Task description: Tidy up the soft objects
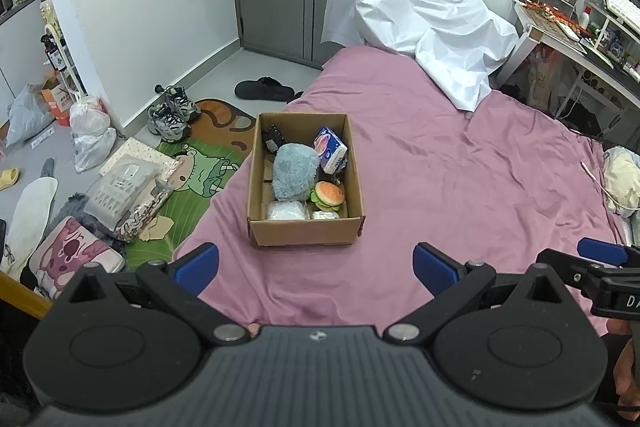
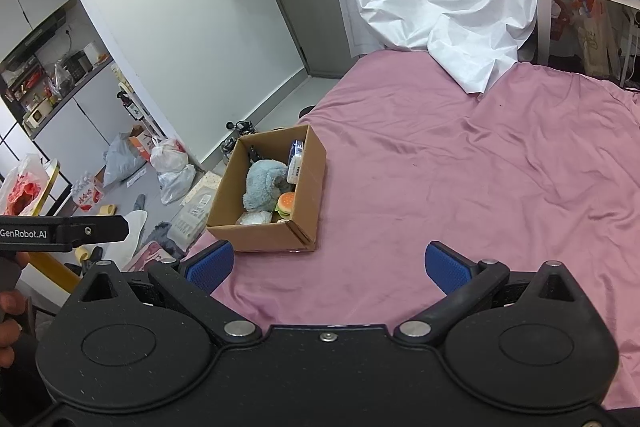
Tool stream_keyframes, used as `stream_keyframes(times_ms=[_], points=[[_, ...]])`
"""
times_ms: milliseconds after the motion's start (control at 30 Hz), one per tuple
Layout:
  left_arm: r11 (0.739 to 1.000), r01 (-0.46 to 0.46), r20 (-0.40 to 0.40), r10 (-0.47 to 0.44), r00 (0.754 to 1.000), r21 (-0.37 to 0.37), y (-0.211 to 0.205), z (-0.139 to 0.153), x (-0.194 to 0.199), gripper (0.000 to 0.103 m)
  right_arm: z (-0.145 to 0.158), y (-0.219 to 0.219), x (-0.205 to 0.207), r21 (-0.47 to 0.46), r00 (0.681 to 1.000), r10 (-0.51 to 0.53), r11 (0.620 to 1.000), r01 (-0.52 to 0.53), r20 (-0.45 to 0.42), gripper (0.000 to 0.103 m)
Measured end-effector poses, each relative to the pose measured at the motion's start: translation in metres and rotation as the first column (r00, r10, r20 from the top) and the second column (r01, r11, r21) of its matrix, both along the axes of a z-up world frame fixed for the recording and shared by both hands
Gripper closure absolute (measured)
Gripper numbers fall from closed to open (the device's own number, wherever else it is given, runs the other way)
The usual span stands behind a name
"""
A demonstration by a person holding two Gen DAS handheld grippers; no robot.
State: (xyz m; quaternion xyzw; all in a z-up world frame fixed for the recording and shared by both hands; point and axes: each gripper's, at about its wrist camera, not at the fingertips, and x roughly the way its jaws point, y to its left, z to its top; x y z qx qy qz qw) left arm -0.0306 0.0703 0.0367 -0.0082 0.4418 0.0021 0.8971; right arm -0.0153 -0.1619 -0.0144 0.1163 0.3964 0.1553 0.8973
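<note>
A cardboard box [image 1: 304, 233] stands on the pink bed sheet [image 1: 460, 179] near its left edge. In it lie a grey-blue plush toy [image 1: 294, 173], a burger toy [image 1: 329, 195], a white soft bundle [image 1: 286, 211] and a blue tissue pack [image 1: 330, 149]. My left gripper [image 1: 316, 269] is open and empty, a little in front of the box. My right gripper [image 2: 328, 267] is open and empty, in front of and to the right of the box [image 2: 260, 237], which shows the plush toy [image 2: 264, 183] and burger toy [image 2: 286, 205].
A white sheet [image 1: 420, 23] covers something at the bed's far end. A cluttered desk [image 1: 580, 39] stands at right. The floor at left holds a green cartoon mat [image 1: 192, 183], sneakers [image 1: 172, 113], bags [image 1: 90, 137] and a pink cushion [image 1: 72, 253].
</note>
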Motion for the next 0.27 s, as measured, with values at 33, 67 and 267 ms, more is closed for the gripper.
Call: stream_keyframes(times_ms=[33, 67, 267], points=[[1.000, -0.001, -0.002, 0.001, 1.000, 0.003, -0.0011, -0.0001, 0.0007, 0.001, 0.0000, 0.0002, -0.0001, 0.000, 1.000, 0.001, 1.000, -0.001, 0.001, 0.000], [1.000, -0.002, -0.005, 0.002, 1.000, 0.005, -0.0020, -0.0003, 0.0013, 0.001, 0.0000, -0.0003, 0.0000, 0.000, 1.000, 0.002, 1.000, -0.002, 0.003, 0.000], [1.000, 0.000, -0.022, 0.000, 1.000, 0.009, -0.0059, -0.0023, 0.0044, 0.001, -0.0024, -0.0058, 0.0007, 0.013, 1.000, -0.005, 1.000, 0.005, 0.005, 0.000]])
